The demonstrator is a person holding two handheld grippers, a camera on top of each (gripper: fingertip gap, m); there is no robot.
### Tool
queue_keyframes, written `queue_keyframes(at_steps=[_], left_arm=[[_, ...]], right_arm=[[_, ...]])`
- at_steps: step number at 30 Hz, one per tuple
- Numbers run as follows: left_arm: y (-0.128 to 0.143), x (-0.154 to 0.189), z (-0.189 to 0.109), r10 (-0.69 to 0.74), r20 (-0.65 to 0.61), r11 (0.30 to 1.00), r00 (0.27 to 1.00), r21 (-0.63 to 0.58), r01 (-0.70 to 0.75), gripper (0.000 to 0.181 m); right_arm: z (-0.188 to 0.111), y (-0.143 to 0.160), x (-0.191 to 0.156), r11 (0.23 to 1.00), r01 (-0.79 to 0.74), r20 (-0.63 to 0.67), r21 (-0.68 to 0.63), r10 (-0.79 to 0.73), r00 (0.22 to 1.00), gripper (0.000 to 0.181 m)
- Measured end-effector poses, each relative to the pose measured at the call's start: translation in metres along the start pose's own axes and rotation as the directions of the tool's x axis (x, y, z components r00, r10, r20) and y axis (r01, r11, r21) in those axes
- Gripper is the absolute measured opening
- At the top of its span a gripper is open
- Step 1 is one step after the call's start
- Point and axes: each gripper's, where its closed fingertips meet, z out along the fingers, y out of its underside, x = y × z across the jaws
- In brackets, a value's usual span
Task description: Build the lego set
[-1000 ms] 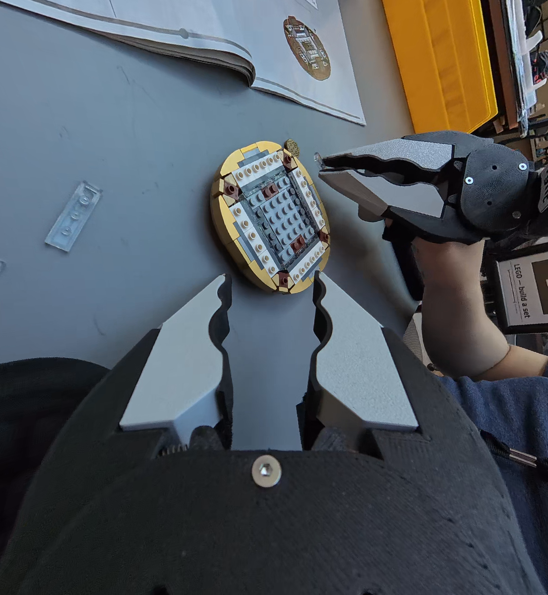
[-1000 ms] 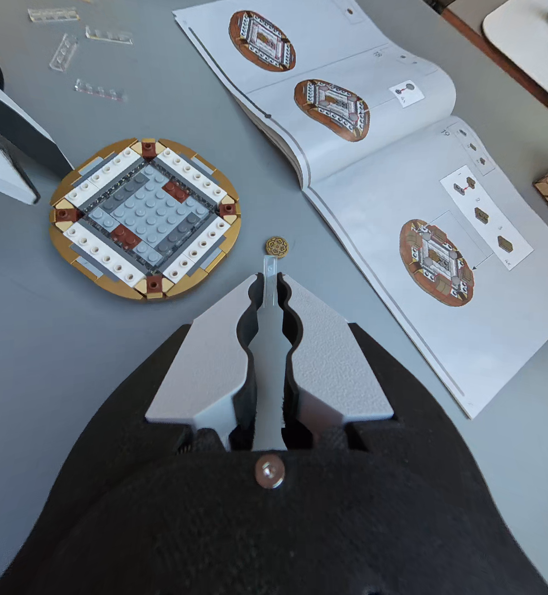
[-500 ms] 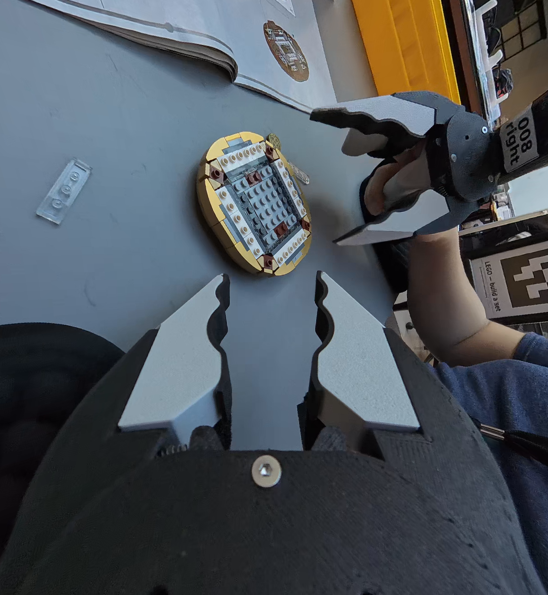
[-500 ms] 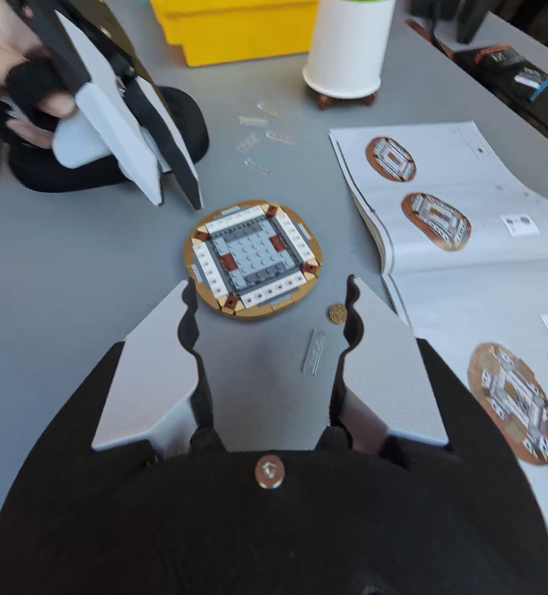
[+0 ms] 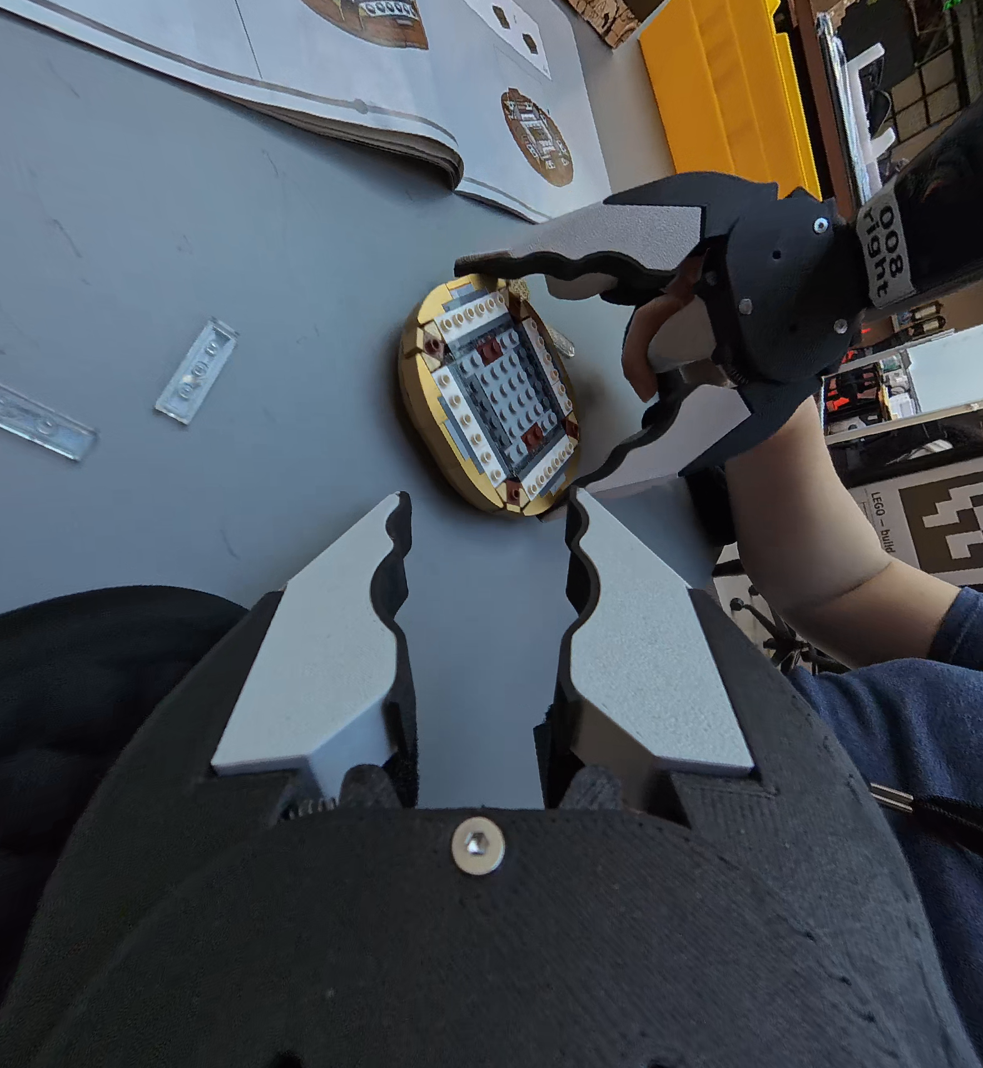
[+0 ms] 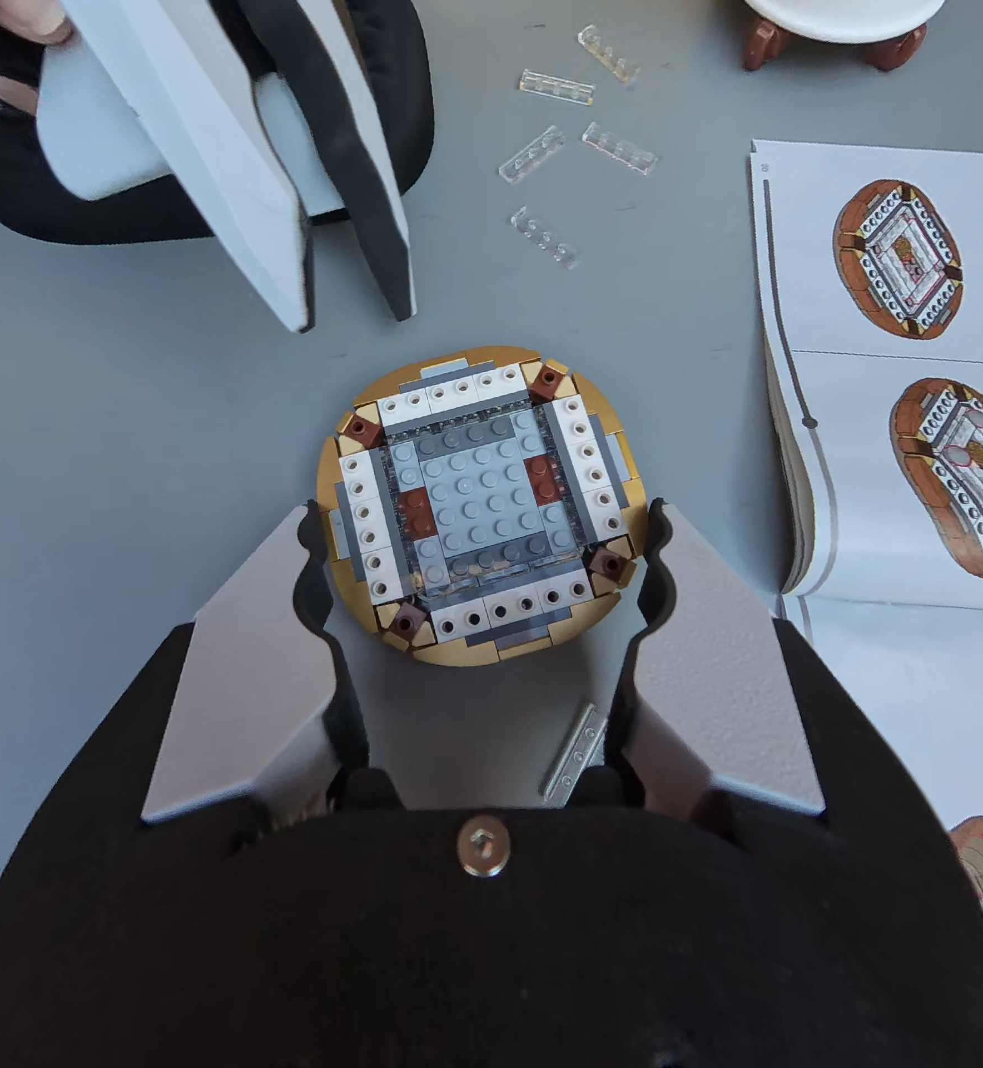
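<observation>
Gold-rimmed round lego base [image 6: 480, 503], grey-studded centre, sits between spread right gripper [image 6: 480, 508]; left gripper [image 5: 486, 505] spread.

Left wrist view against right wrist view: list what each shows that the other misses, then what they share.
Only the left wrist view: the yellow bin, the person's forearm and blue sleeve.

Only the right wrist view: the white pot on brown feet, a cluster of clear strips, and one clear strip between the right gripper fingers.

Both: the round gold lego base, the open booklet, the grey table, both grippers open.
</observation>
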Motion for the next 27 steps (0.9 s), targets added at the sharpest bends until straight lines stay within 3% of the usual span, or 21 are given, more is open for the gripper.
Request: queue_keyframes(at_steps=[5,9,14,19,23,25,27], left_arm=[[-0.021,-0.009,0.003,0.026,-0.013,0.999,1.000,0.022,-0.026,0.059],[-0.032,-0.006,0.008,0.052,-0.096,0.999,0.994,-0.007,-0.053,0.066],[-0.024,0.006,0.022,0.075,-0.218,0.987,0.973,-0.126,-0.104,0.069],[-0.015,0.007,0.030,0.148,-0.204,0.967,0.968,-0.176,-0.185,0.070],[-0.007,0.009,0.034,0.131,-0.225,0.956,0.965,-0.229,-0.183,0.050],[0.003,0.015,0.032,0.128,-0.273,0.943,0.954,-0.266,-0.202,0.030],[0.001,0.017,0.031,0.164,-0.271,0.943,0.949,-0.239,-0.231,0.020]], right_arm=[[-0.007,-0.007,-0.002,0.985,0.155,-0.124,0.077,-0.145,0.982,0.110],[-0.015,-0.013,-0.005,0.937,0.337,-0.269,0.089,-0.303,0.914,0.110],[-0.022,-0.021,-0.011,0.870,0.485,-0.378,0.087,-0.422,0.824,0.109],[-0.025,-0.025,-0.014,0.826,0.556,-0.424,0.091,-0.473,0.772,0.109],[-0.025,-0.025,-0.013,0.820,0.563,-0.431,0.102,-0.474,0.768,0.109],[-0.026,-0.024,-0.012,0.834,0.541,-0.428,0.110,-0.452,0.783,0.109],[-0.027,-0.022,-0.009,0.842,0.528,-0.430,0.107,-0.440,0.788,0.109]])
